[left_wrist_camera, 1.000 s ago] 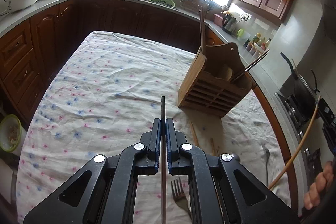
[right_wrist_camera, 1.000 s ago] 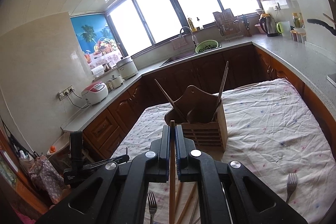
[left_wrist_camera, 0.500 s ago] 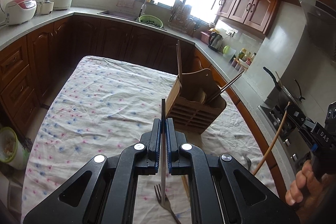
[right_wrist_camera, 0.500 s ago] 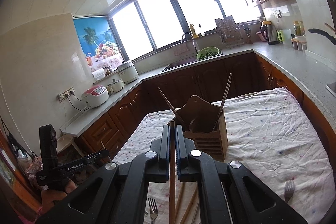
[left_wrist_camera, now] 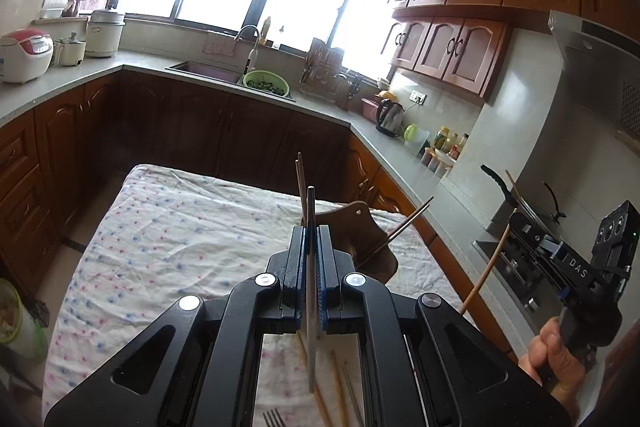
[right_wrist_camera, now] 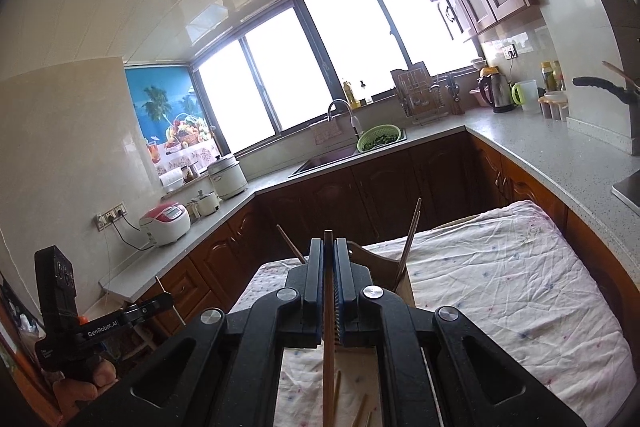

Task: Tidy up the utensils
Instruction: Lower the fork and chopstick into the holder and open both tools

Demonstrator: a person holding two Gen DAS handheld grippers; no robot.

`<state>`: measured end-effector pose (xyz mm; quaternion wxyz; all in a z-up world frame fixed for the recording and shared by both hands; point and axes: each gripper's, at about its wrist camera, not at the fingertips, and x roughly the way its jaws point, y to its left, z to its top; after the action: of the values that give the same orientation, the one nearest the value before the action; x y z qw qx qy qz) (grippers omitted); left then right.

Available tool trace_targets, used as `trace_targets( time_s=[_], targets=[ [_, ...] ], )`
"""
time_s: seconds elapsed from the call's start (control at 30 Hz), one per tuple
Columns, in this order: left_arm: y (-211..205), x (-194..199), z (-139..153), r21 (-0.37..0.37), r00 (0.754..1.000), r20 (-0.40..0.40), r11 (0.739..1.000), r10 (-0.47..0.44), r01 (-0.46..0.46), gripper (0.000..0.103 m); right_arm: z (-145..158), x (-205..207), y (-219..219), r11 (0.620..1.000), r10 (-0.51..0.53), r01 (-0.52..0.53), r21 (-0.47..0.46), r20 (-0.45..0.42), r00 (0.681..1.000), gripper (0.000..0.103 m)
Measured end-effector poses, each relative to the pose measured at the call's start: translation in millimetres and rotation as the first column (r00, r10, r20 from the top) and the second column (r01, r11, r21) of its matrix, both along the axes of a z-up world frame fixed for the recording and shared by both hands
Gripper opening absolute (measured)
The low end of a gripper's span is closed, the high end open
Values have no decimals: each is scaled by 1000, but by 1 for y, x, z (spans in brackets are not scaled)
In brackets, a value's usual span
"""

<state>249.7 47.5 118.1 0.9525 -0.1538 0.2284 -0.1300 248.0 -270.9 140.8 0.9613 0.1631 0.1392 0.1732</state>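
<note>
My left gripper (left_wrist_camera: 311, 239) is shut on a dark chopstick (left_wrist_camera: 310, 211) that stands upright between its pads. My right gripper (right_wrist_camera: 329, 251) is shut on a light wooden chopstick (right_wrist_camera: 328, 307); it also shows in the left wrist view (left_wrist_camera: 486, 271). Both grippers are raised above the table. The wooden utensil holder (left_wrist_camera: 360, 223) stands just beyond them, mostly hidden by the jaws, with chopsticks sticking out of it (right_wrist_camera: 410, 239). Loose chopsticks (left_wrist_camera: 340, 383) and a fork (left_wrist_camera: 274, 419) lie on the cloth below.
The table carries a white dotted cloth (left_wrist_camera: 168, 243). Brown cabinets and a grey counter (right_wrist_camera: 560, 155) ring the table, with a sink, a green colander (left_wrist_camera: 266, 85), a kettle and rice cookers. A stove with a pan (left_wrist_camera: 520, 211) is to the right.
Both grippers have risen and tilted up, so the holder has dropped lower in both views and more of the windows and ceiling shows. Each still holds its chopstick.
</note>
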Motion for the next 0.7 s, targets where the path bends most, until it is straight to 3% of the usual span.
trace_targets(
  time_s=[0.47, 0.7],
  targets=[
    [-19, 85, 42, -46, 990, 132, 998, 58, -53, 4, 30, 68, -15, 984, -175, 166, 67, 170, 970, 4],
    [-27, 122, 21, -57, 979, 152, 990, 133, -126, 4, 17, 93, -12, 971, -238, 232, 53, 212, 948, 4]
  ],
)
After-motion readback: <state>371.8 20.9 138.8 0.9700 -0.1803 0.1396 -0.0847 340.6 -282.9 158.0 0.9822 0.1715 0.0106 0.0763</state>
